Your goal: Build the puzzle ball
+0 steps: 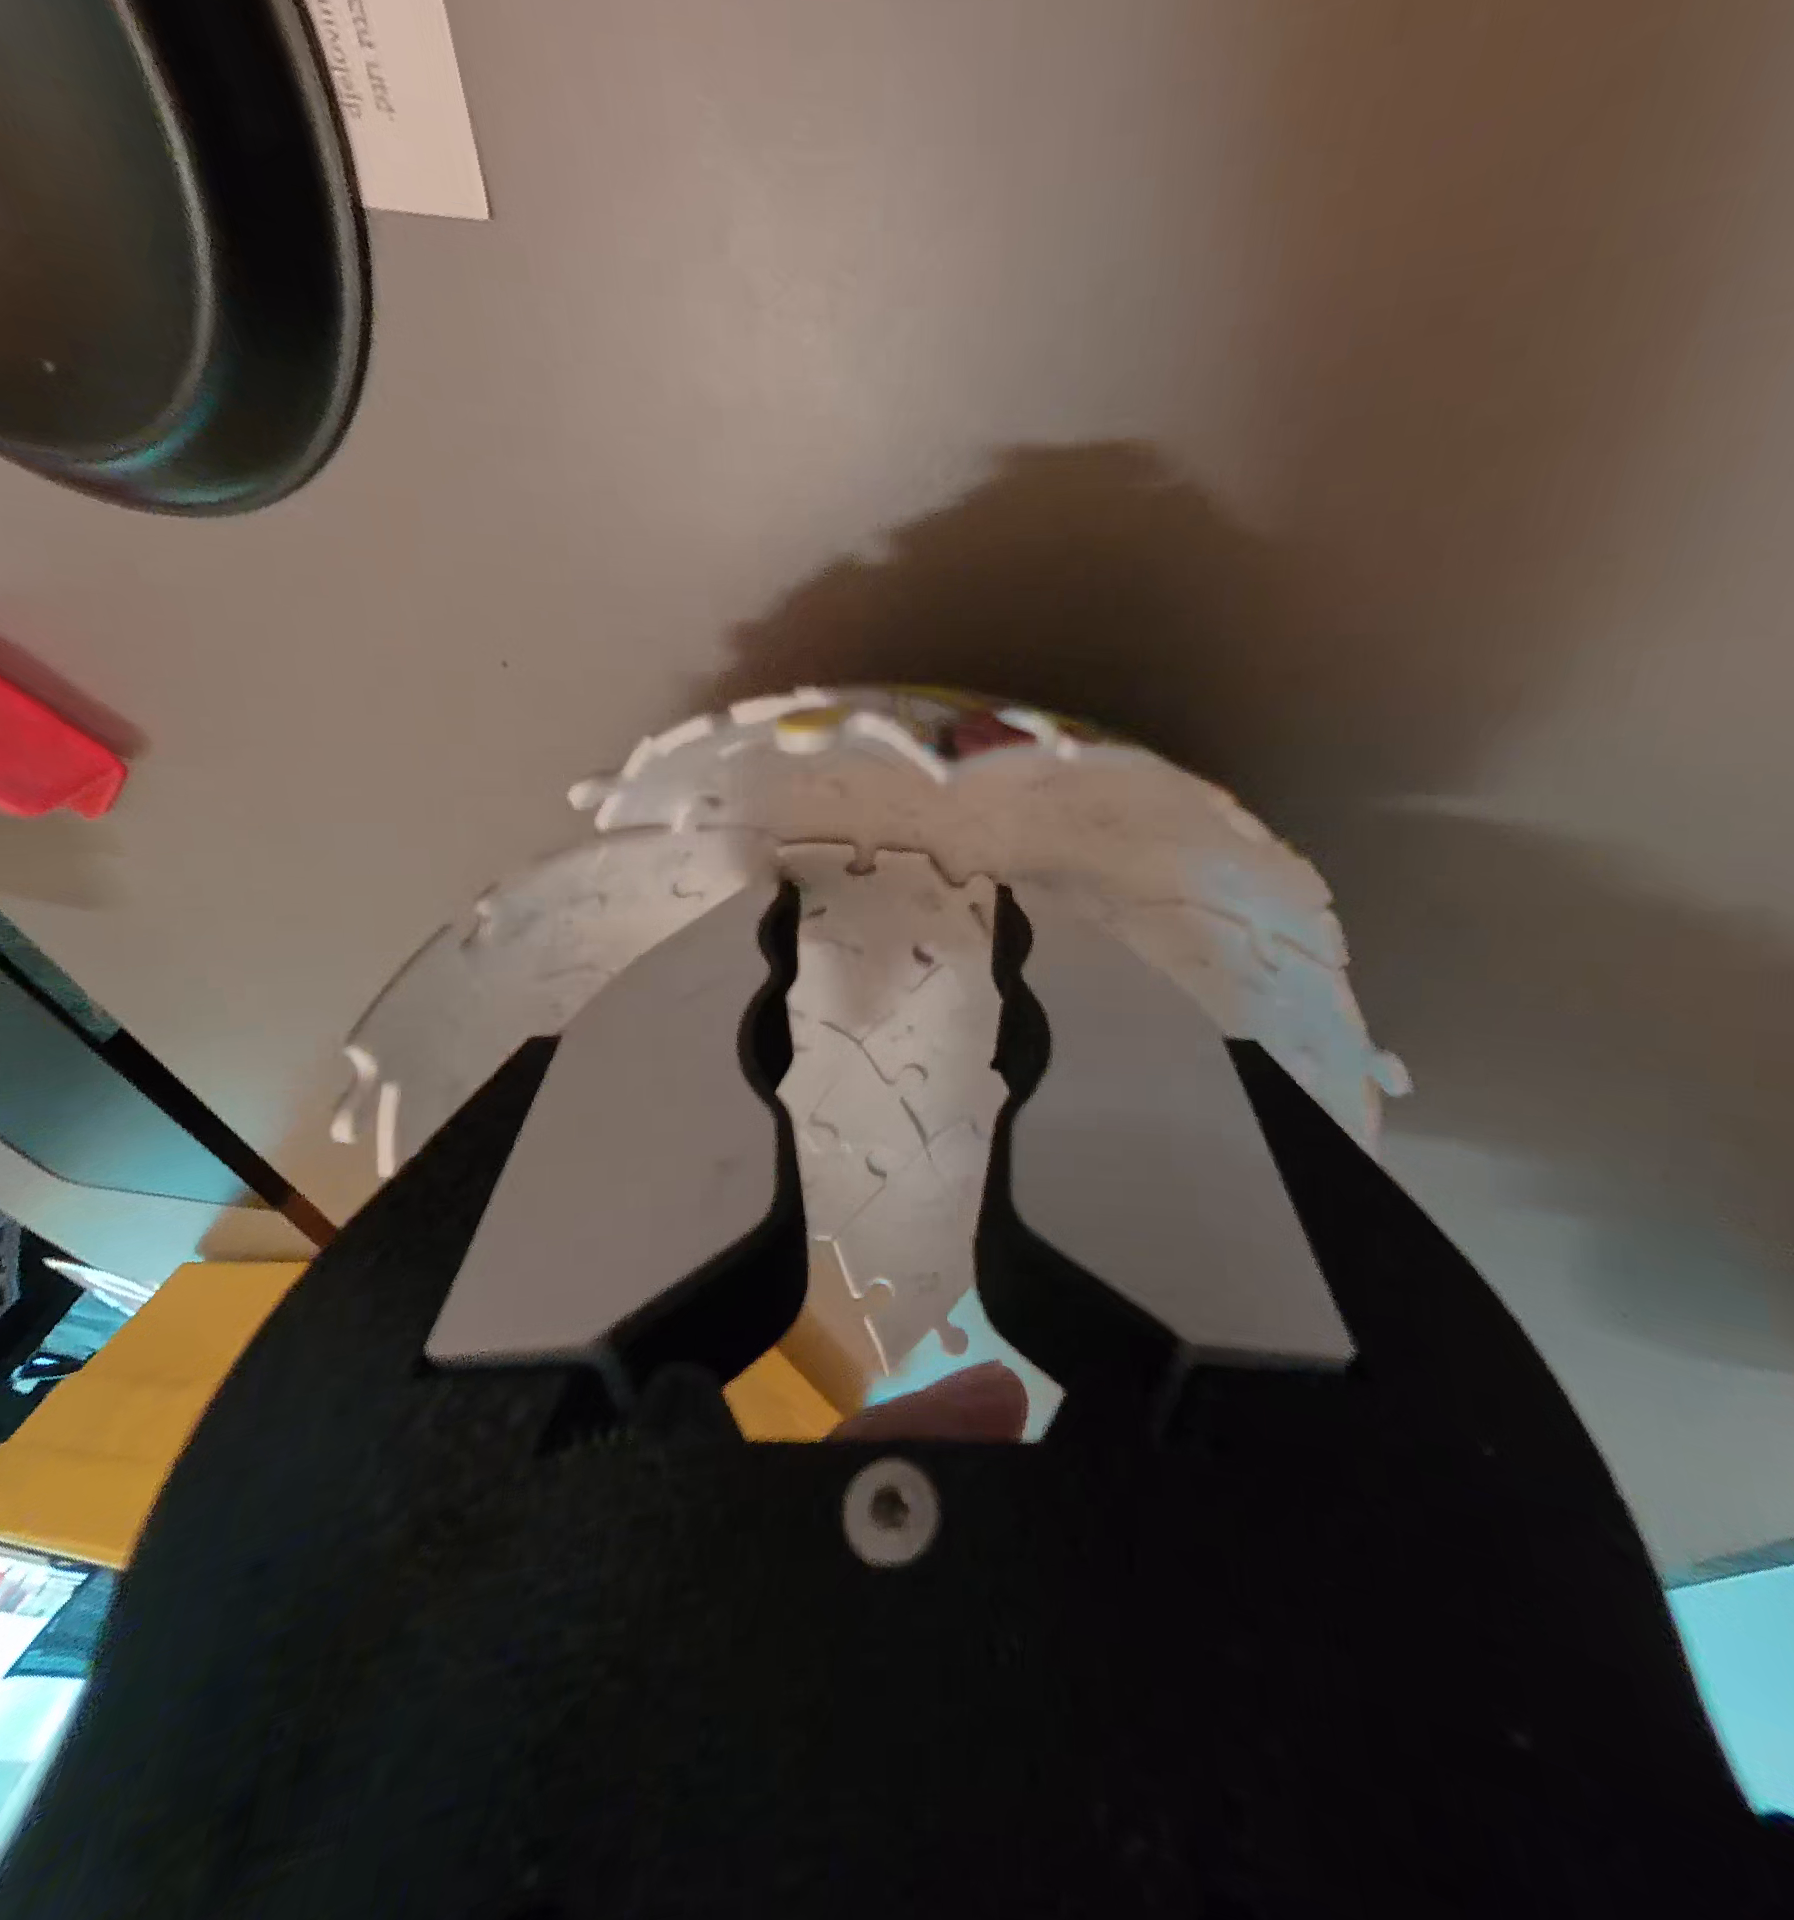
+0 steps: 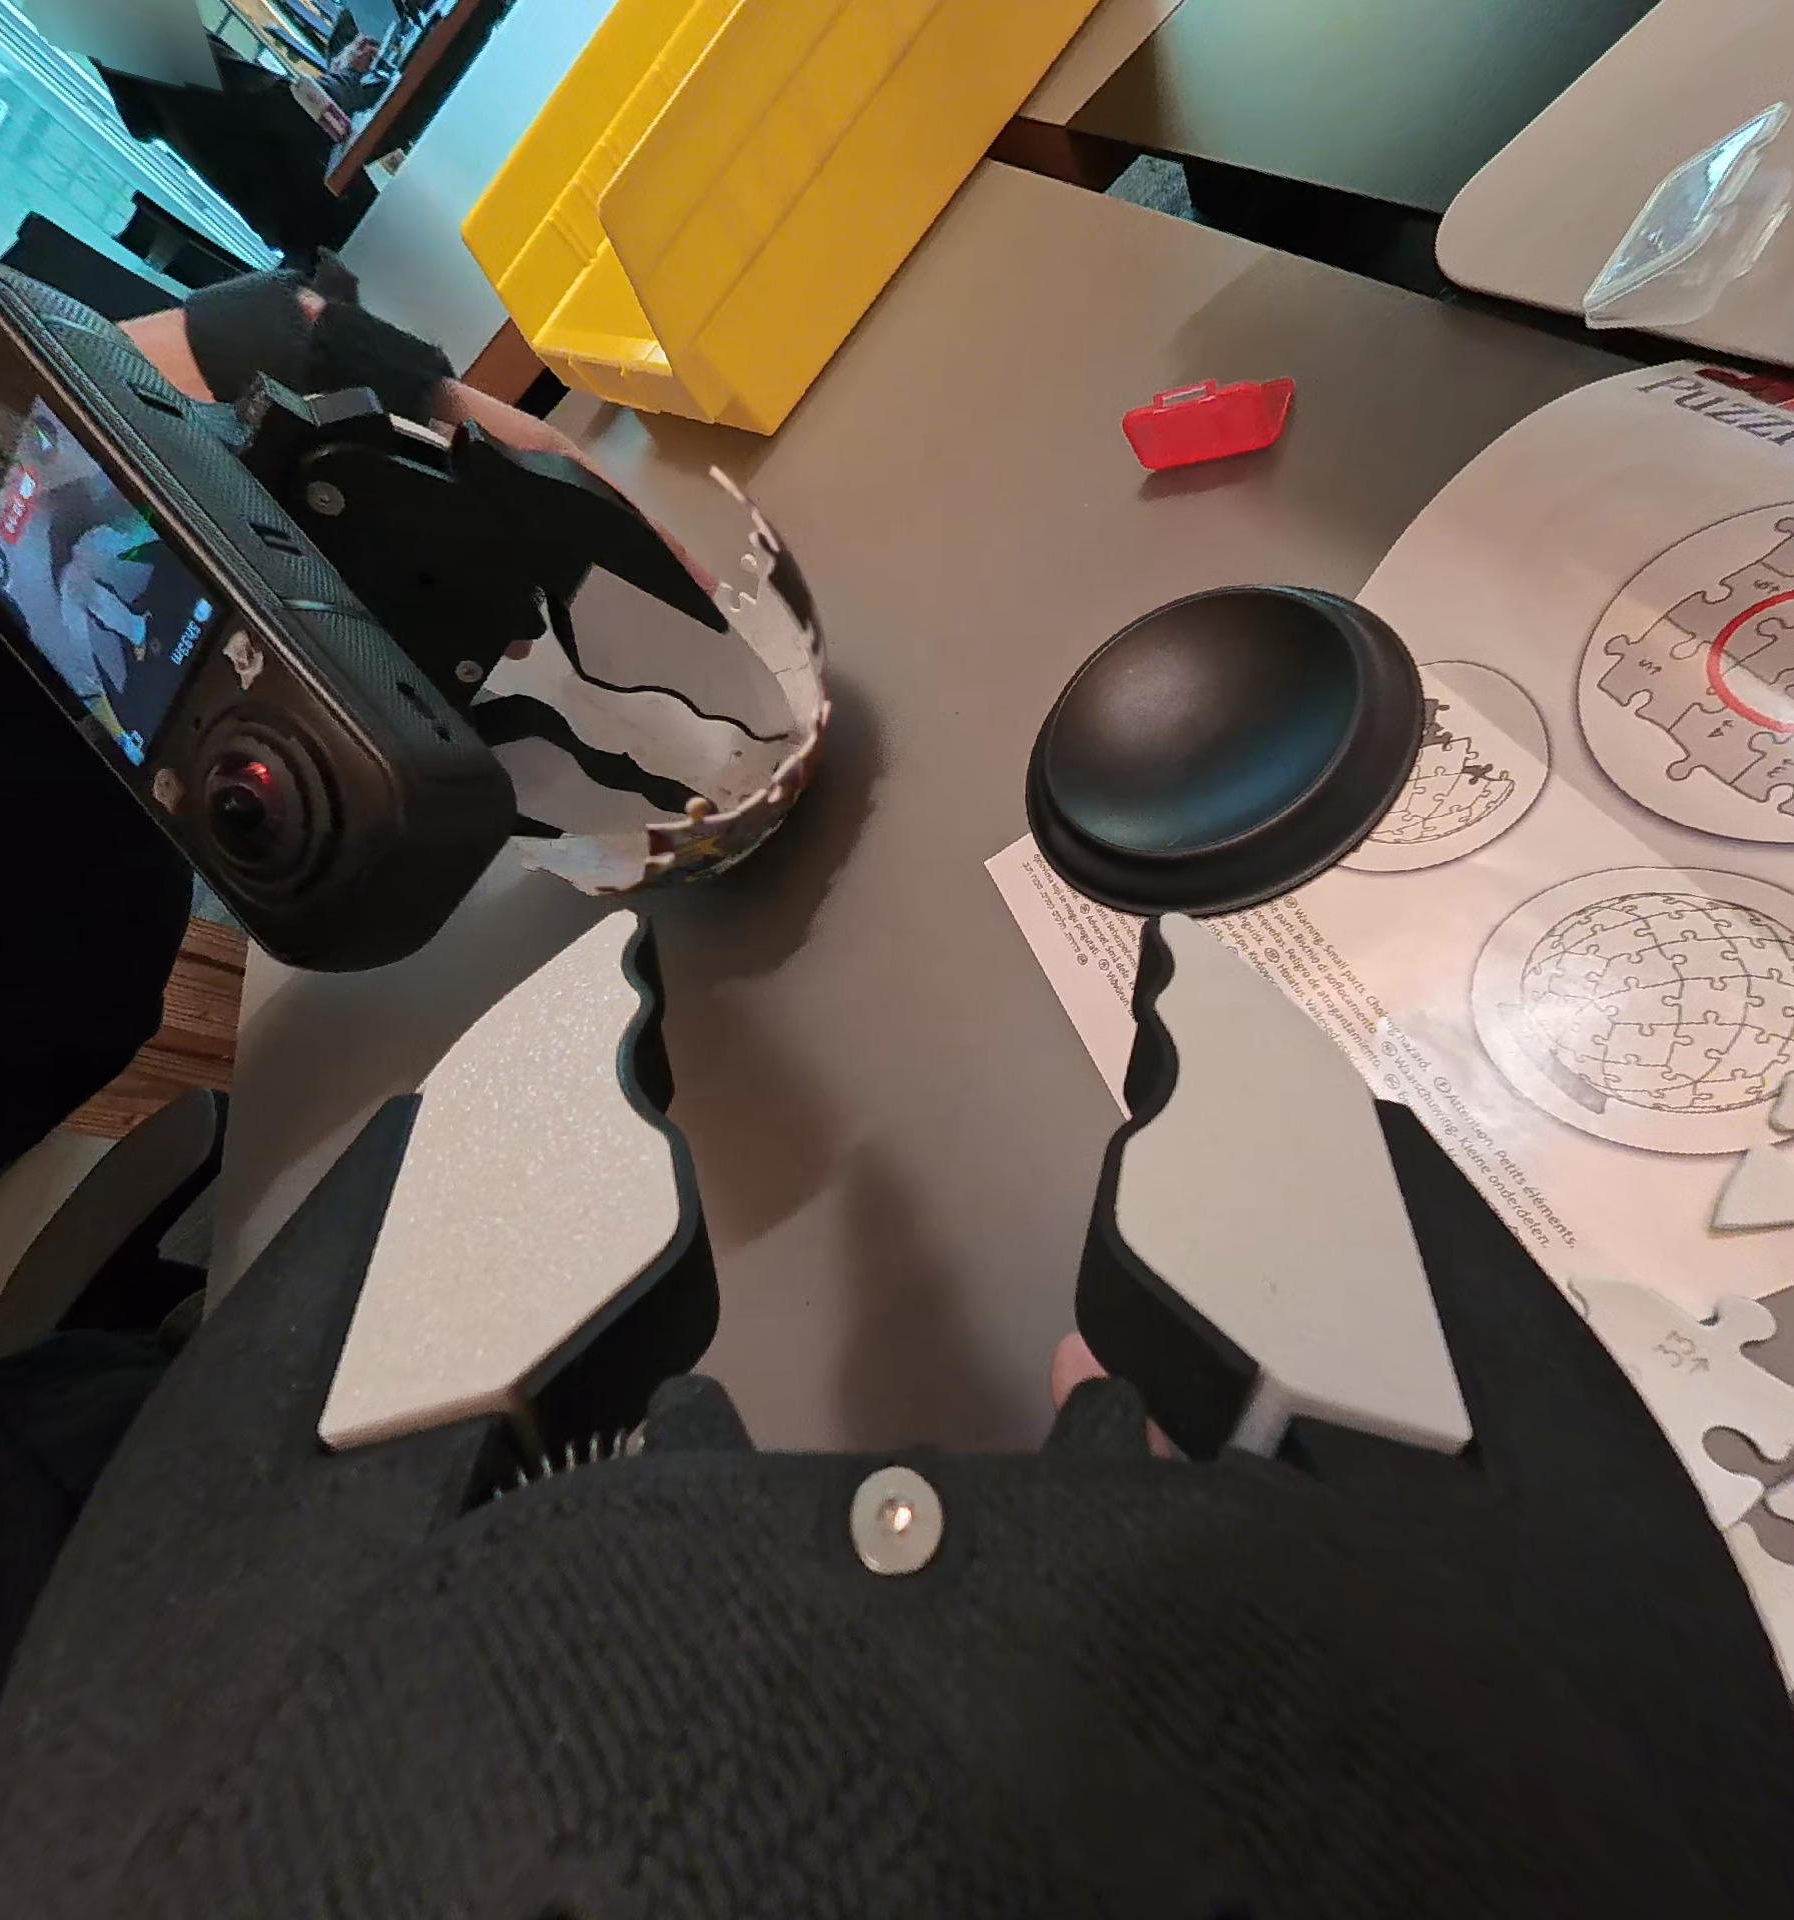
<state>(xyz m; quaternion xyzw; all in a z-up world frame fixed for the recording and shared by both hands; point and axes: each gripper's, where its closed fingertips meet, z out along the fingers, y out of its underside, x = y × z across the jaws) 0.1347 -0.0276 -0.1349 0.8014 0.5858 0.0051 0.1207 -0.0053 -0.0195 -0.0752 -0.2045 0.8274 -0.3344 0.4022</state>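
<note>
The left hand-held gripper point(image 1: 893, 1049) pinches a curved strip of the half-built puzzle ball point(image 1: 903, 831), which rests on the grey worktop point(image 1: 976, 312) ahead of it. The right hand-held gripper point(image 2: 898, 1049) hovers wide and empty, a black dome stand point(image 2: 1220, 748) just ahead, the ball ahead-left.

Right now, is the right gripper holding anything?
No. In the right wrist view the right gripper has its jaws spread with only bare table between them.

Yellow bin point(image 2: 758, 197), red clip point(image 2: 1207, 421)
</note>
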